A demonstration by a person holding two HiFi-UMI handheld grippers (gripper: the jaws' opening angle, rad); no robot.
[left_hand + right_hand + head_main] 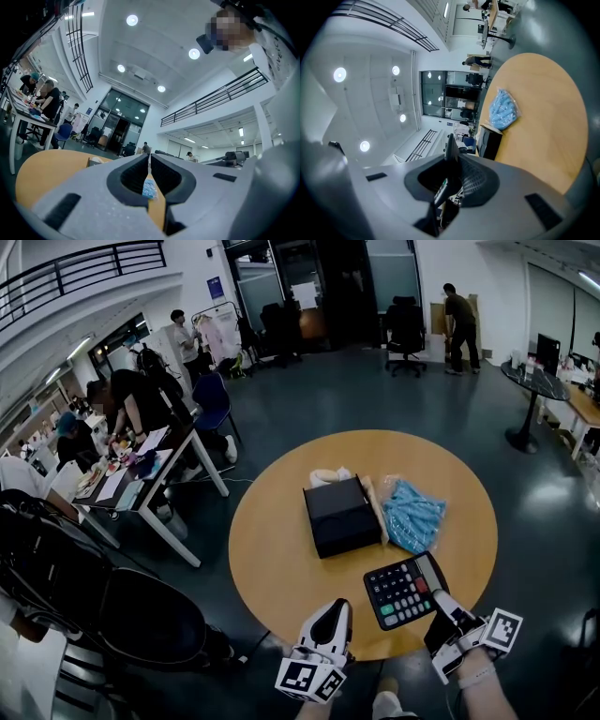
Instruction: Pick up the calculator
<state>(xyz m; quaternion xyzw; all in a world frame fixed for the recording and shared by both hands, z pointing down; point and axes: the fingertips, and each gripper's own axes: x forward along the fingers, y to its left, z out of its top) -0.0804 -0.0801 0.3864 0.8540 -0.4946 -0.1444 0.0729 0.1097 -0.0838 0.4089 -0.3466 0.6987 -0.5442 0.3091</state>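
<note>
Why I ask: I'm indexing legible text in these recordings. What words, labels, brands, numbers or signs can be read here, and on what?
Nothing here can be quoted as it reads.
Calculator: key markings too small to read.
Blue wall sign: too small to read.
Marker cubes: black-and-white square patterns only, no letters or numbers.
Dark print on a person's white sleeve, left gripper view: too blurred to read.

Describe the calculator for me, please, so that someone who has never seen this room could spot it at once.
Find the round wooden table; at its near edge, towards the right, the right gripper pinches a flat black slab. That is the calculator: unlike the plain black box and the blue bag beyond it, it carries rows of white keys plus some red and green ones.
</note>
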